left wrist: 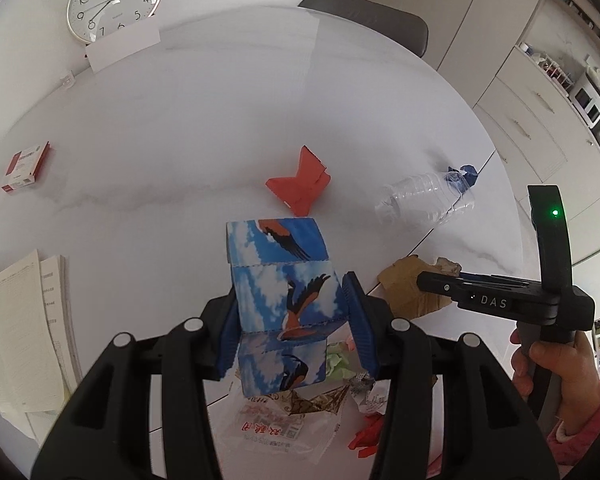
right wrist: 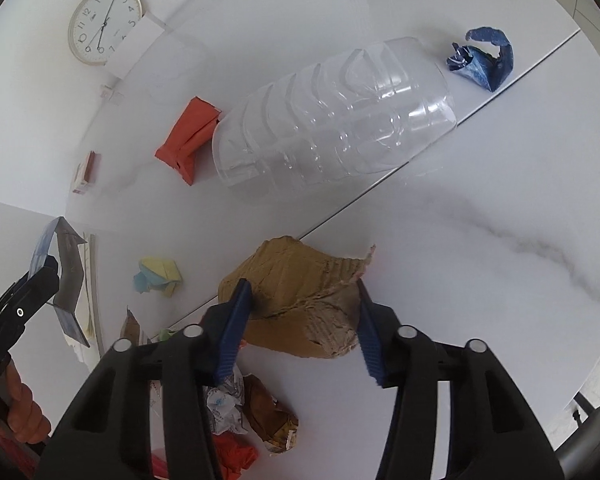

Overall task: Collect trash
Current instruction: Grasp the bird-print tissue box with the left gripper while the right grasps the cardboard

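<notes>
My left gripper (left wrist: 290, 320) is shut on a blue carton with a bird print (left wrist: 284, 300) and holds it above a pile of wrappers (left wrist: 284, 424). My right gripper (right wrist: 302, 316) is shut on a crumpled piece of brown cardboard (right wrist: 300, 296); it also shows in the left wrist view (left wrist: 408, 286). A clear plastic bottle (right wrist: 332, 132) lies on the white table (right wrist: 480, 260), with a red folded paper (right wrist: 190, 138) to its left and a blue crumpled wrapper (right wrist: 484, 60) to its right. The carton shows at the left of the right wrist view (right wrist: 66, 280).
A yellow and blue paper wad (right wrist: 158, 276), a white wrapper ball (right wrist: 224, 404), a brown snack wrapper (right wrist: 274, 420) and red scraps (right wrist: 236, 456) lie near my right gripper. A wall clock (left wrist: 114, 0), a red and white small box (left wrist: 26, 166) and a stack of papers (left wrist: 24, 336) sit left.
</notes>
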`<state>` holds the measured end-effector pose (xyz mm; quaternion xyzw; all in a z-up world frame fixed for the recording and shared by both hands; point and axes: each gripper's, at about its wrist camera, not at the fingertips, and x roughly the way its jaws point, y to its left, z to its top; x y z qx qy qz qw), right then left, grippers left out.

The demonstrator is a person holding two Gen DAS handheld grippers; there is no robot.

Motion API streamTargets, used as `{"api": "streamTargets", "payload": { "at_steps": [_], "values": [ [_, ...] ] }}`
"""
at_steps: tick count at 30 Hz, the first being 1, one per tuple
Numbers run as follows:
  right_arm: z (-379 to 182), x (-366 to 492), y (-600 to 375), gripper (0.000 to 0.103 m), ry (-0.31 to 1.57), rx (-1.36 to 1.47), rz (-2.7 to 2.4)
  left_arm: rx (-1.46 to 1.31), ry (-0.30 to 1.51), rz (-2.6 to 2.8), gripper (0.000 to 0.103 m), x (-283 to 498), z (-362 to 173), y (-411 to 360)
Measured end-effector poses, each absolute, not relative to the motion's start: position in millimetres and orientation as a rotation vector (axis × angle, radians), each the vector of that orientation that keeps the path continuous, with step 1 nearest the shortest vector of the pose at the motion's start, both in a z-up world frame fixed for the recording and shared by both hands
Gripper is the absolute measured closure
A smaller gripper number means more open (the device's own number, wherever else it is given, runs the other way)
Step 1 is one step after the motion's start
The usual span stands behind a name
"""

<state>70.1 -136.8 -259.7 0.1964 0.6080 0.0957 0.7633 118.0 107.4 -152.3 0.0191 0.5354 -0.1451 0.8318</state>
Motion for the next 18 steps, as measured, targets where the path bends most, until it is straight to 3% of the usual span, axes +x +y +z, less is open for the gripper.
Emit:
{"api": "streamTargets", "payload": {
  "at_steps": [2, 3, 11, 18],
  "values": [
    [-256.5, 70.1, -138.5, 0.057, 1.314, 0.433, 0.217, 0.031, 1.128, -0.299, 0.057, 116.5, -149.7, 109.2],
    [-253.7, 69.4, -139.9, 0.064, 1.302, 0.434, 0.227, 0.030, 1.126, -0.297, 0.057, 115.2, -148.4, 110.4],
    [-219.2, 54.3, -153.7, 0.065, 1.208, 0.362, 0.241, 0.076, 1.083, -0.318, 0.057, 104.0, -130.4, 91.8],
    [-156.9, -24.4, -216.3, 0.065, 1.100, 0.311, 0.118, 0.140, 1.051, -0.484, 0.057, 76.5, -110.7, 33.9]
  ]
}}
